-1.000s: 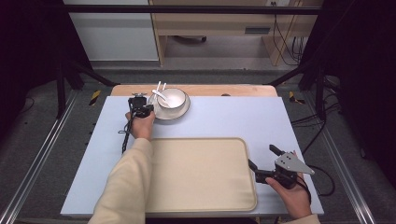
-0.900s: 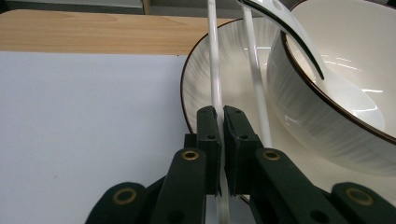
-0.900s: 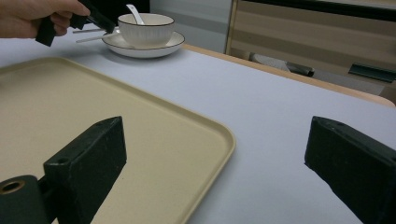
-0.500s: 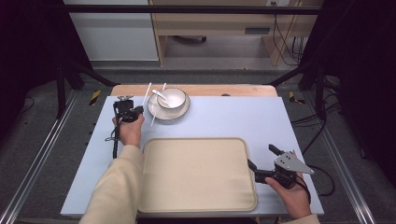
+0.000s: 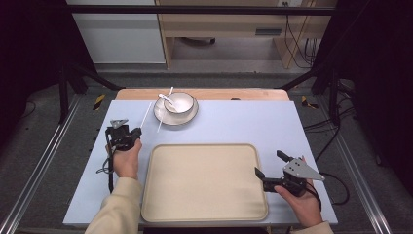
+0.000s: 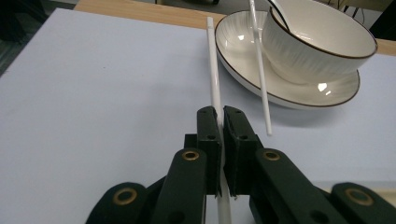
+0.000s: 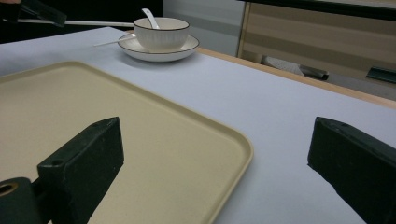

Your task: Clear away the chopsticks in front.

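In the high view, bare table (image 5: 73,185) lies at the far left of the frame, between the table's left edge and the left gripper (image 5: 127,135); the strip is narrow but free. The left gripper sits left of centre, just off the upper left corner of the tray (image 5: 204,183). Its jaws are pinched nearly together on a white chopstick (image 5: 145,114), which they grip near its lower end. The chopstick's long axis runs from the jaws up and slightly right toward the plate (image 5: 160,113), with its far tip close beside the plate's left rim. In the left gripper view the chopstick (image 6: 213,65) rises almost straight up the frame from between the jaws.

A second chopstick (image 5: 164,109) leans across the plate against the bowl (image 5: 178,102), in which a spoon (image 5: 165,98) rests. The tray fills the lower middle and is bare.

At lower right, the right gripper (image 5: 272,168) hovers at the tray's right edge, jaws spread wide, holding nothing. Open table lies beyond it toward the upper right.
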{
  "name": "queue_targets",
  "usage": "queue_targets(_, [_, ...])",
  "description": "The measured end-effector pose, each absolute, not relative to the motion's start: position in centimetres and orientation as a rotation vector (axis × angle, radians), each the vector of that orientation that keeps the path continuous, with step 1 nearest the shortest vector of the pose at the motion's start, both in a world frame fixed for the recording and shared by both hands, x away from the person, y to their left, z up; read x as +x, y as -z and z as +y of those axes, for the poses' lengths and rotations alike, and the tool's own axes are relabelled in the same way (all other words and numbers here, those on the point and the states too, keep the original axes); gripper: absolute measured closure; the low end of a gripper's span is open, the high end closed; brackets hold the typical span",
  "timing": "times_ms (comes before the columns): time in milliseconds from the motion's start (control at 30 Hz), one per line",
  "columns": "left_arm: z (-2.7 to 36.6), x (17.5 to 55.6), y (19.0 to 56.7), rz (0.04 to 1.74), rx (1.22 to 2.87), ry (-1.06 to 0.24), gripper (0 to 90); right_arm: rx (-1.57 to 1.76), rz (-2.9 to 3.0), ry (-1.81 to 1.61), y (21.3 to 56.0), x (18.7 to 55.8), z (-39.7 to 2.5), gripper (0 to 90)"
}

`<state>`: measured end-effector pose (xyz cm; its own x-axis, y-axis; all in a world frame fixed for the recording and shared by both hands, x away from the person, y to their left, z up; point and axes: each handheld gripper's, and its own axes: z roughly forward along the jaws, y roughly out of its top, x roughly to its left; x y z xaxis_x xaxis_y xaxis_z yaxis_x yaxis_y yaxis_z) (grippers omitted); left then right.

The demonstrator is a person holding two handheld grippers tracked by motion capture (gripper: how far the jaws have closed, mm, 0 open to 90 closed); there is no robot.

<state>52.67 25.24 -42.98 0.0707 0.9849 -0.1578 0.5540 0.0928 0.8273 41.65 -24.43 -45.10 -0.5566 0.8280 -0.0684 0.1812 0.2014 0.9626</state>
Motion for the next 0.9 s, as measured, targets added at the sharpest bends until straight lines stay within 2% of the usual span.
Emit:
queue_targets(633, [23.4, 43.7, 42.8, 1.559, 1.454, -0.742, 85.3, 0.936, 1.882, -1.400, 45.0, 41.4, -24.5, 2.4])
queue_targets(900, [21.7, 40.2, 43.4, 1.533, 1.476, -0.772, 85.3, 0.952, 1.877, -1.390, 45.0, 41.4, -24.7, 2.6])
